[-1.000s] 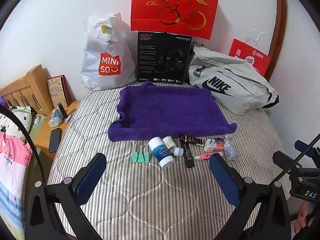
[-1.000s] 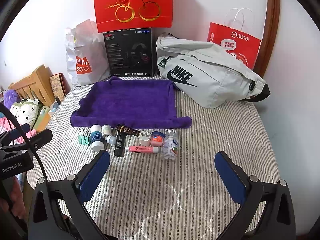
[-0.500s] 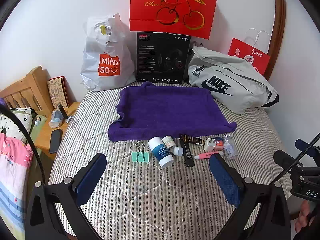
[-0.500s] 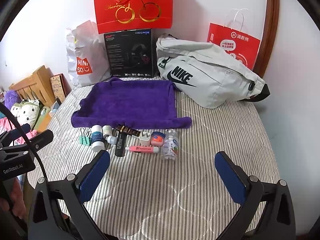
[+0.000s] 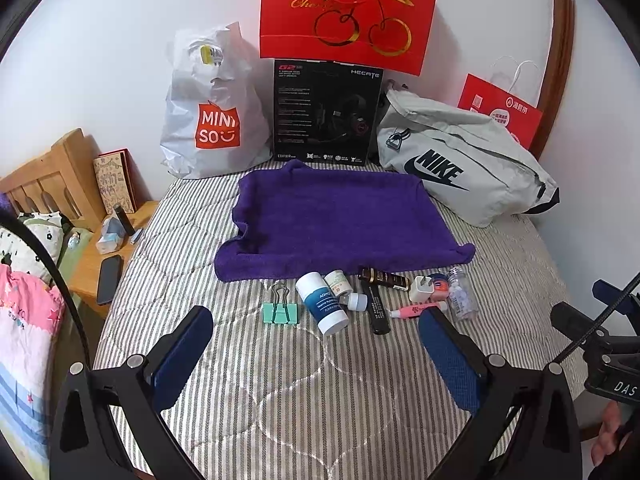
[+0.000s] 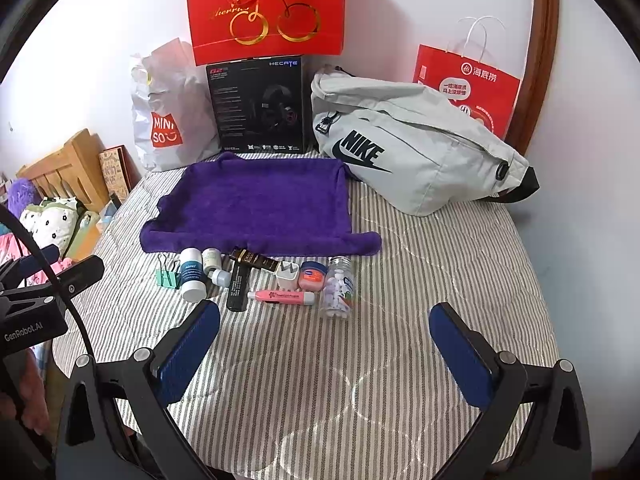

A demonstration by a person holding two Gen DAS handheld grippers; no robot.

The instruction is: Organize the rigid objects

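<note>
Fingers wide on both your left gripper [image 5: 316, 328] and right gripper [image 6: 326, 322], nothing held. Row on the striped bed before the purple towel [image 5: 340, 216], left to right:
- binder clip [image 5: 281, 307] — light, likely slippery; pinch its body.
- white bottle [image 5: 322, 304] — stiff, rolls; grip mid-barrel.
- pill jar [image 6: 338, 287] — probably brittle; take across its sides.

Even, soft indoor light; sharp focus; strong fisheye edge warping

items [image 6: 256, 280] before towel [image 6: 256, 204] — bags [image 6: 412, 148] behind
</note>
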